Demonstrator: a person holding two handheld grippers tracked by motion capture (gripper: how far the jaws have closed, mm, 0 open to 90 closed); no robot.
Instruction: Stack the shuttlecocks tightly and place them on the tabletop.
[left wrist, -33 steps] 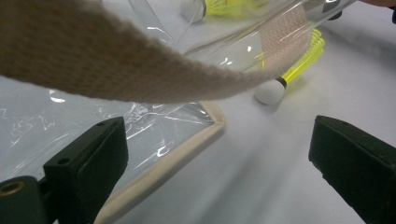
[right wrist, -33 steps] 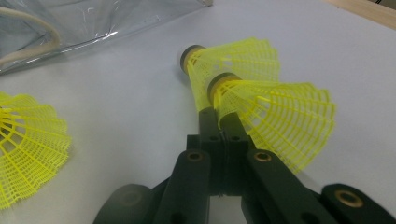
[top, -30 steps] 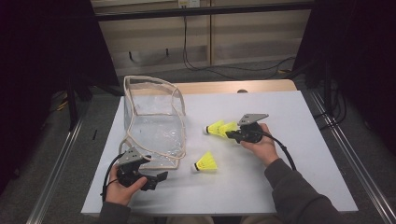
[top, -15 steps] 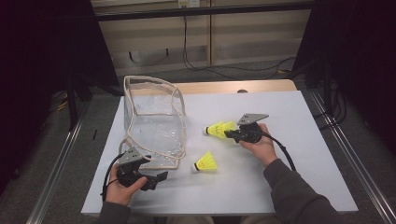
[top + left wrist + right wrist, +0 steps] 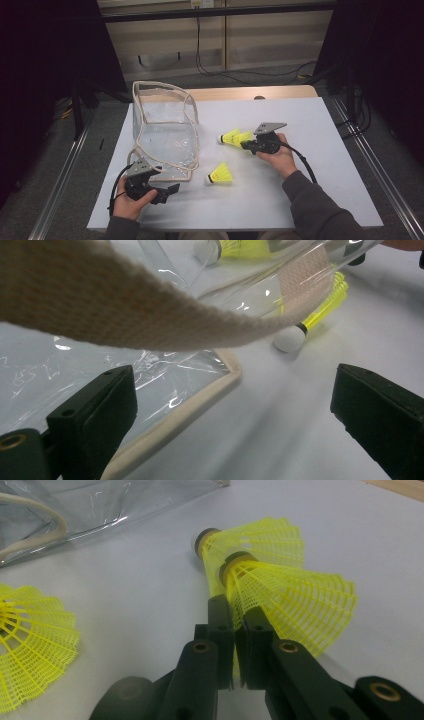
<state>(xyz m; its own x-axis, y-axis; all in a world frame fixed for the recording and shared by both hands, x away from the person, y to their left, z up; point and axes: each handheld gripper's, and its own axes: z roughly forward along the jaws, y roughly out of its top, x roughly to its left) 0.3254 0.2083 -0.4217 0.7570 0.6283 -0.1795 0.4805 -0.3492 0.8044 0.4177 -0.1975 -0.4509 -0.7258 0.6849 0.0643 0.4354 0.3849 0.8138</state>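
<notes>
Neon-yellow plastic shuttlecocks [image 5: 235, 138] with net-patterned mesh skirts, one [image 5: 290, 337] showing a white rounded head with a black band. Clear plastic pouch [image 5: 165, 137] edged in beige woven tape. Matte black gripper jaws. Pale grey-white tabletop [image 5: 300, 200].

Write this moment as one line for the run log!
right gripper: shut on nested shuttlecocks | left gripper: open beside clear bag | loose shuttlecock: on table

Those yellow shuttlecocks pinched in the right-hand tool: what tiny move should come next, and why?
Probably lift the nested shuttlecocks slightly and carry them toward the clear bag. The right gripper is pinching their skirt, they lie on the table, and the bag stands open nearby.
</notes>
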